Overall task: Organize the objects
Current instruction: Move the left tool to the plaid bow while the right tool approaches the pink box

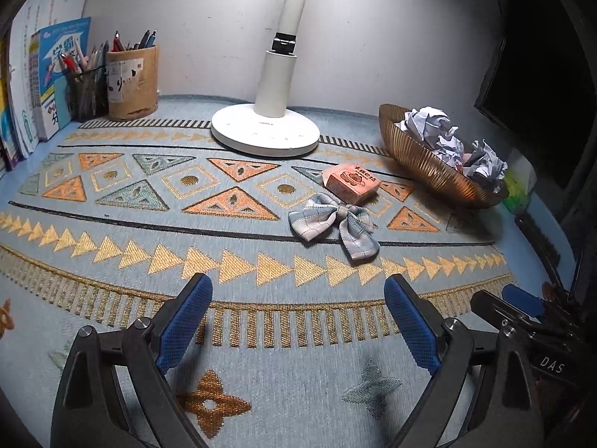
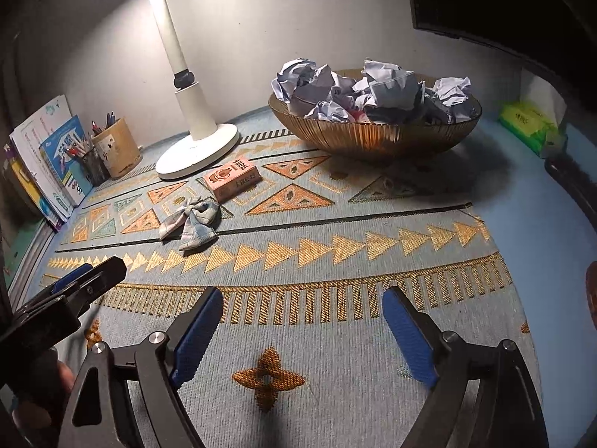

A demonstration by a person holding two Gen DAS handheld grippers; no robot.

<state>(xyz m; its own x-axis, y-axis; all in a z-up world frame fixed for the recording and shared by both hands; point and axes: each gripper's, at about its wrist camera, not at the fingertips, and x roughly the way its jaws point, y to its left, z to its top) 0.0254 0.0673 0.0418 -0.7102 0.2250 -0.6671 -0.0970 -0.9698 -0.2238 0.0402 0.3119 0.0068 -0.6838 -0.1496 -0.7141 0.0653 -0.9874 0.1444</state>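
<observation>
**Both grippers wide apart over the mat, nothing held**

Your left gripper [image 1: 298, 317] hangs over the near part of the patterned mat [image 1: 149, 224], jaws far apart, blue pads [image 1: 183, 321] facing each other w/ only mat between them. Your right gripper [image 2: 302, 332] is the same: jaws apart, nothing between the pads [image 2: 197, 332], just the orange flower motif of the mat below. In the left wrist view the right gripper shows at the right edge; in the right wrist view the left one shows at the left edge, so the two are side by side.

Task things, approx. in the mat's middle toward the back edge:
- plaid fabric bow [image 1: 334, 226], lying flat on the mat, well ahead of both grippers.
- small pink box [image 1: 350, 183], just behind the bow, near it but I cannot tell if they touch; it is in front of the lamp base [image 1: 265, 130].
- ribbed golden bowl [image 1: 429, 171] at the back right of the mat, filled w/ crumpled paper balls [image 2: 373, 93].

Back left corner of the table: cylindrical pen holder [image 1: 132, 82] w/ pens, a dark mesh holder [image 1: 87, 93] beside it, and books [image 1: 44, 74] standing upright at the left edge. At the far right edge of the table, a green tissue pack [image 2: 530, 127].
</observation>
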